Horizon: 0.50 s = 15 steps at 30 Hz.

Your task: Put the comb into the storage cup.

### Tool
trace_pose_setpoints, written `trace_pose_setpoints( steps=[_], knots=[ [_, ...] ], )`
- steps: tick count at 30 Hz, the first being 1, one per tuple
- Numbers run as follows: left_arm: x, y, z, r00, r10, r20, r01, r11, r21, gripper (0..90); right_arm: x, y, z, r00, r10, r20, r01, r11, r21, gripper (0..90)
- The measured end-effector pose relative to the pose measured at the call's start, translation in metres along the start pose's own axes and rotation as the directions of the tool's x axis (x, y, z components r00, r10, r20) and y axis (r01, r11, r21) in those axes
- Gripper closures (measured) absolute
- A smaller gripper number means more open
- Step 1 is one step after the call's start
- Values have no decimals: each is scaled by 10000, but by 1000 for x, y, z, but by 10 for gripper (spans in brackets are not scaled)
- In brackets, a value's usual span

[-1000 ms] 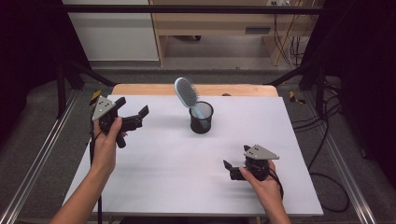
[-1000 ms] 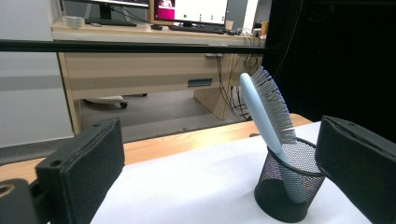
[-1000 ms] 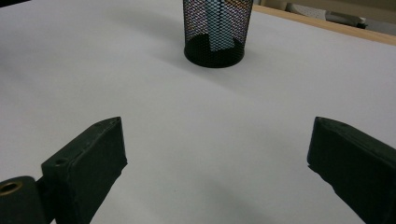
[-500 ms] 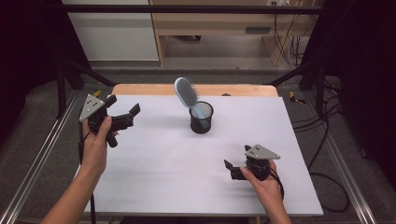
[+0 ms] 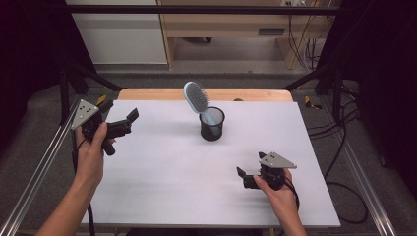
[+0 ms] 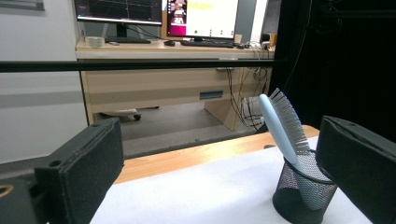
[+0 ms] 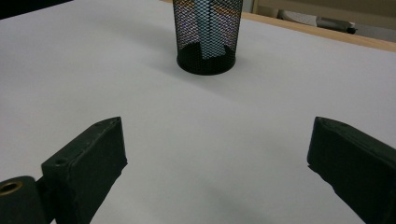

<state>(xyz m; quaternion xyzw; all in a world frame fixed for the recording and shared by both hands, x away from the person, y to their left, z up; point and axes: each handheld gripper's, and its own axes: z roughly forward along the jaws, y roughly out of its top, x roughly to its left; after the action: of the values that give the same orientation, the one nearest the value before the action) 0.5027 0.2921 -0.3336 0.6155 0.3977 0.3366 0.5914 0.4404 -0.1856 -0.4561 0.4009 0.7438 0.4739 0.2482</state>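
At far left of white surface (image 5: 162, 187), left hand-held gripper (image 5: 129, 123) raised over edge, jaws spread, nothing between them, aimed toward centre. Centre, toward back: black mesh cup (image 5: 212, 124) standing upright on surface; light-blue hairbrush (image 5: 195, 97) standing in cup handle-down, head leaning left, bristles facing right. Cup well apart from both grippers. Right, near front edge: right hand-held gripper (image 5: 243, 176) low over surface, jaws spread wide, empty, pointing left toward cup.
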Motion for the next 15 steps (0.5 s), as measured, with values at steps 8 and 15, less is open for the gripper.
trace_pose_setpoints(
  steps=[8, 15],
  knots=[
    [8, 4, -12, 9999, 80, -121, -81, 9999, -99, 10, 0, 0, 0, 10000, -13, -7, 13, 10000, 18, 45],
    [11, 5, -18, 9997, 171, -172, -173, 9997, -149, 10, 0, -1, 0, 10000, 22, -22, -22, 10000, 90, 45]
  ],
)
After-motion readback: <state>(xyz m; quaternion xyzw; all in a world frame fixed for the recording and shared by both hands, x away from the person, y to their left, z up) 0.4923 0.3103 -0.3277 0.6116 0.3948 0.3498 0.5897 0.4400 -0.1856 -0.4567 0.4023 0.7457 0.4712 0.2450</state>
